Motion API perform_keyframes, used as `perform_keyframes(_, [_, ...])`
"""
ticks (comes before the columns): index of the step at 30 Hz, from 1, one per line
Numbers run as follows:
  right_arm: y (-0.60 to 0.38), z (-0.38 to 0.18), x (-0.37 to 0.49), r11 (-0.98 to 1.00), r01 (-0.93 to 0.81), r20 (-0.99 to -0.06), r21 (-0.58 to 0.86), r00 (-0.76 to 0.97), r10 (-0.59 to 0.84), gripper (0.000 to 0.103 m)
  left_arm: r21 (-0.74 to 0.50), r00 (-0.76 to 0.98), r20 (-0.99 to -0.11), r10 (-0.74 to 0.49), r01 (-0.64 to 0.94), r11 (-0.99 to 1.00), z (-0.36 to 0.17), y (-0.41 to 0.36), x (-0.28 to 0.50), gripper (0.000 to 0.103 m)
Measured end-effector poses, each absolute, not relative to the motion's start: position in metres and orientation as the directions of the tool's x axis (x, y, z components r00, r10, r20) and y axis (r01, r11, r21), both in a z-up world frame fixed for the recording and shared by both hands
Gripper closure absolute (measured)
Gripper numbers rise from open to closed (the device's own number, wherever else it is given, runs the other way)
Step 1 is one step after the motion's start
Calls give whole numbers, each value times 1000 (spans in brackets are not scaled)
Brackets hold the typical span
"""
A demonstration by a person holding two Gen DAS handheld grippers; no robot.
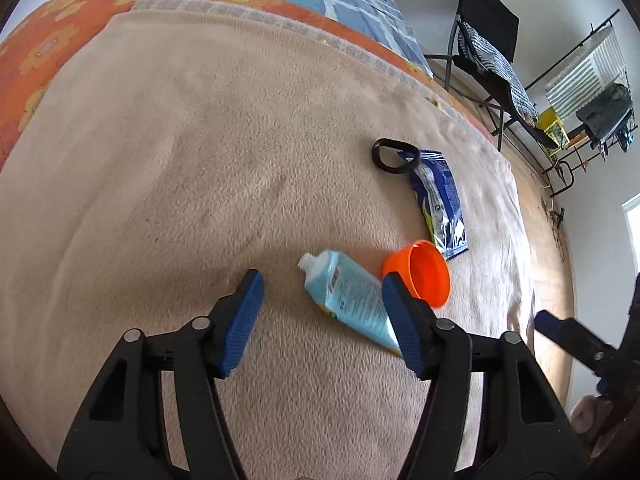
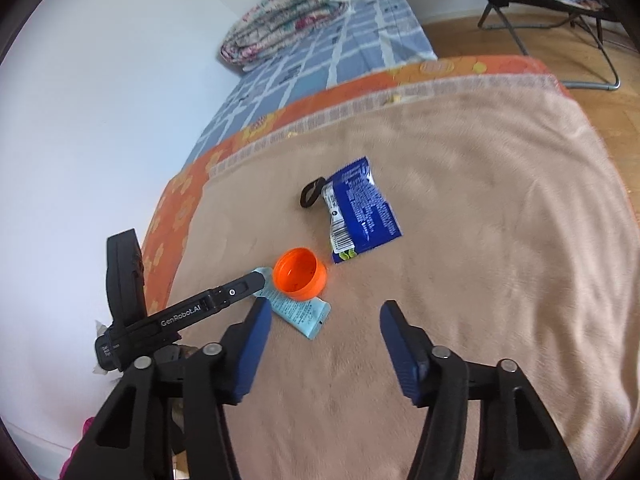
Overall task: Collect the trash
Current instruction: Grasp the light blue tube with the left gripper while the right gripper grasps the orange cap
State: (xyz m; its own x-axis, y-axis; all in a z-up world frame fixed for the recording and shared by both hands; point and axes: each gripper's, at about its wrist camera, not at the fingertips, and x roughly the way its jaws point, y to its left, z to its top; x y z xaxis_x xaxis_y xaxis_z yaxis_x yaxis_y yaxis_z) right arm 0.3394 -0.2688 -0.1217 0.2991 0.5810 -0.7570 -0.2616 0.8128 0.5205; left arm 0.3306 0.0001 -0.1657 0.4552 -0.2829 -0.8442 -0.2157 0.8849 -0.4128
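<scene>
I judge I am at the very start of collecting: nothing is picked up, and four bits of trash lie in a loose cluster on the beige blanket (image 1: 160, 160), toward its right-hand edge in my left wrist view. My left gripper (image 1: 324, 320) is spread wide and holds nothing; its right finger overlaps the pale blue tube (image 1: 348, 296), though I cannot tell whether it touches. Just beside the tube lies the orange cap (image 1: 424, 272), then the blue wrapper (image 1: 440, 200) with the black ring (image 1: 394, 156) at its far end. My right gripper (image 2: 324, 340) is also spread wide and empty, short of the tube. Next I must centre the left jaws over the tube and squeeze.
</scene>
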Motion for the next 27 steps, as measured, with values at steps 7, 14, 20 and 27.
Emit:
perform_keyframes(7, [-252, -150, 357, 824, -210, -781, 526, 263, 566, 59, -436, 457, -835, -305, -214, 874, -169, -1, 342, 55])
perform_keyframes(14, [-247, -168, 371, 815, -169, -776, 554, 249, 580, 62, -437, 452, -836, -311, -204, 876, -168, -2, 341, 66])
perform_keyframes(20, [-238, -175, 377, 793, -157, -758, 588, 236, 608, 64, -447, 442, -836, -325, -206, 871, -167, -3, 337, 66])
perform_keyframes(27, [-220, -184, 381, 801, -168, -773, 574, 211, 598, 81, -411, 443, -847, -296, -190, 892, -168, -5, 334, 74])
